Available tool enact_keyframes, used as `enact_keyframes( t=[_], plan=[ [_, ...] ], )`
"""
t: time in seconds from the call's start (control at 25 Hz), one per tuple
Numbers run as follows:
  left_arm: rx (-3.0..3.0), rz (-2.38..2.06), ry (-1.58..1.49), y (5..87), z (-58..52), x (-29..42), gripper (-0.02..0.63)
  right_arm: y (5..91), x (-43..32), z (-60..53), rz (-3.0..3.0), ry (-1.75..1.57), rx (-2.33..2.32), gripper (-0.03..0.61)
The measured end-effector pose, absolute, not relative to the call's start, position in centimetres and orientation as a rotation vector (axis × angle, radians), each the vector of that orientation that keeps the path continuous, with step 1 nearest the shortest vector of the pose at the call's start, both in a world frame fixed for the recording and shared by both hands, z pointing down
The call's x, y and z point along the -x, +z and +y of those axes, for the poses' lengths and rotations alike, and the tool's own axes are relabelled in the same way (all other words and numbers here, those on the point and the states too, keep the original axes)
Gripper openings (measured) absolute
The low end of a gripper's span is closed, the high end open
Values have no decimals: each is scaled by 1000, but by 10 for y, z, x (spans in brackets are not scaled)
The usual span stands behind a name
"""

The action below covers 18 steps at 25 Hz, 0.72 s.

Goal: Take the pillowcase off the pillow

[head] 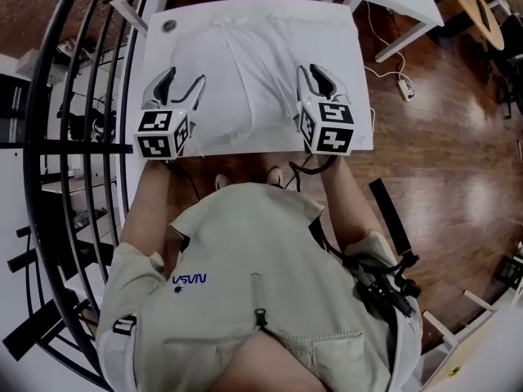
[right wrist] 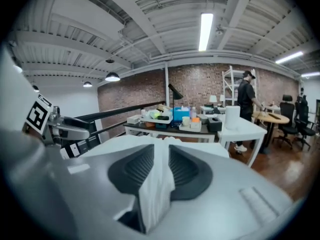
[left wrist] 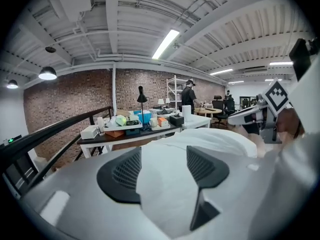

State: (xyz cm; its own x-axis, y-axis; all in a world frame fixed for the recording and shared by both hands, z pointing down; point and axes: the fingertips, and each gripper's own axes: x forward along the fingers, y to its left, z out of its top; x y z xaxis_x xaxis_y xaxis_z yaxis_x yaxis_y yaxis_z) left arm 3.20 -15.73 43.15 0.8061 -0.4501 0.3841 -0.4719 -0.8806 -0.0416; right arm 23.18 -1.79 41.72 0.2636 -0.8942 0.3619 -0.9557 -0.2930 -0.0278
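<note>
A small round disc (head: 169, 26) sits at the far-left corner of the white table (head: 157, 64). A black railing (head: 49, 137) runs along its left edge. Off its right edge, a white power strip (head: 405, 88) lies on the wooden floor (head: 441, 162). Beyond the far edge, a cluttered table (left wrist: 127, 132) with a black lamp (left wrist: 142, 96) stands before a brick wall (left wrist: 70, 99).

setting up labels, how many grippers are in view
2: left gripper at the left of the pillow, jaws open; right gripper at its right, pinching the pillowcase. None seem hidden.
</note>
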Motion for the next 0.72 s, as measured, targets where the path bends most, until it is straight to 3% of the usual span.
enact_keyframes(
  t=[0.28,0.72],
  plan=[
    [-2936,-763,699,430,-179,-69,316,392,-242,-64,-1877,396,-2223,117],
    [-2927,-520,851,469,-241,-99,316,418,-244,-142,-1767,531,-2049,119]
  ],
)
